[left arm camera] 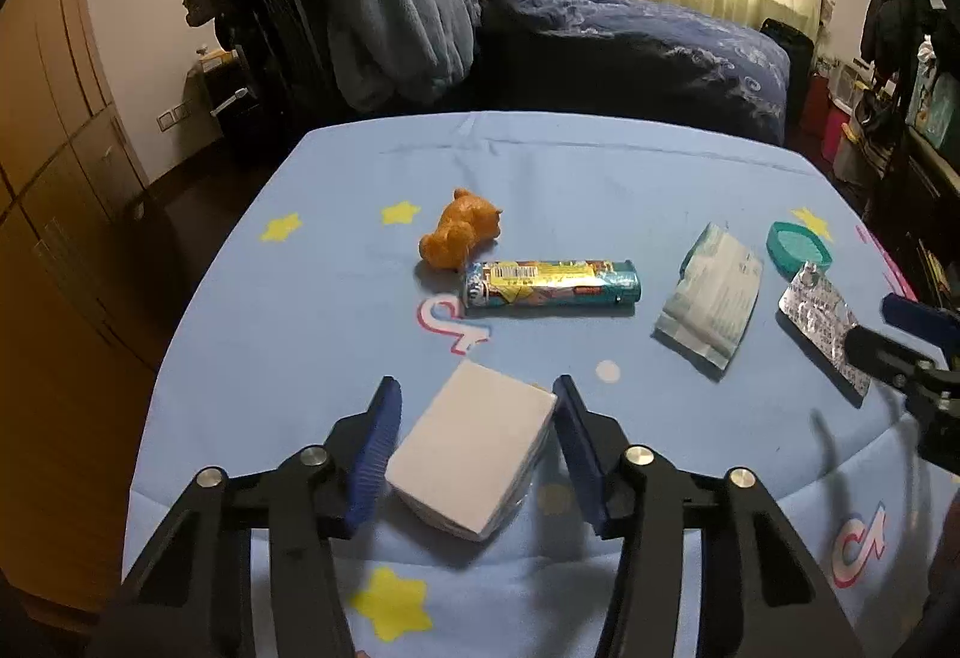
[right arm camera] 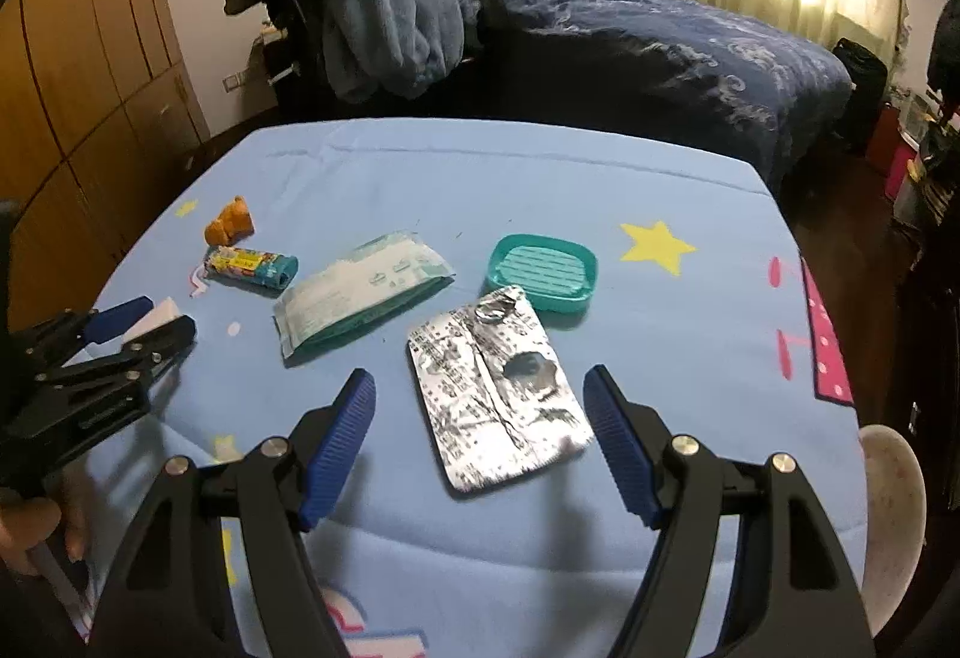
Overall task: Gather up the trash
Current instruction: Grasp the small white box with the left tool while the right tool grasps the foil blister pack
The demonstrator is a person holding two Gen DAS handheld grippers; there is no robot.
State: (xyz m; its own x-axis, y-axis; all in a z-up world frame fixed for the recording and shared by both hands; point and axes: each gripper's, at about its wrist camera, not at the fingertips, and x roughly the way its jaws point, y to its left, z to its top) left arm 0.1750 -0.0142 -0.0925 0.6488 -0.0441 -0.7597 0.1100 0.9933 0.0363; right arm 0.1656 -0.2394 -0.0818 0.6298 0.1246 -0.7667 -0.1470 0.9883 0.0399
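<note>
The left tool (left arm camera: 475, 382) is pointing steeply down at the tabletop (left arm camera: 288, 334), its blue pads drawn in narrow around a white packet (left arm camera: 474, 454). The packet is lying skewed between the fingers, so the pads are meeting it at opposite corners rather than along its sides. Straight ahead of this tool a printed tube (left arm camera: 552, 283) is lying crosswise, with an orange toy bear (left arm camera: 462, 232) touching its far left end. Ahead and to the right a wipes pouch (left arm camera: 711, 304) is resting flat. The right tool (right arm camera: 477, 375) is standing wide, holding nothing. A foil blister sheet (right arm camera: 498, 388) is lying on the cloth between and just beyond its fingertips, with neither pad touching it. Just past the sheet, slightly right, a teal soap dish (right arm camera: 498, 262) is sitting near the sheet's far edge. The wipes pouch is lying ahead and to the left of this tool. At the far left of the right tool's view, a hand (right arm camera: 30, 532) is gripping the left tool's handle.
</note>
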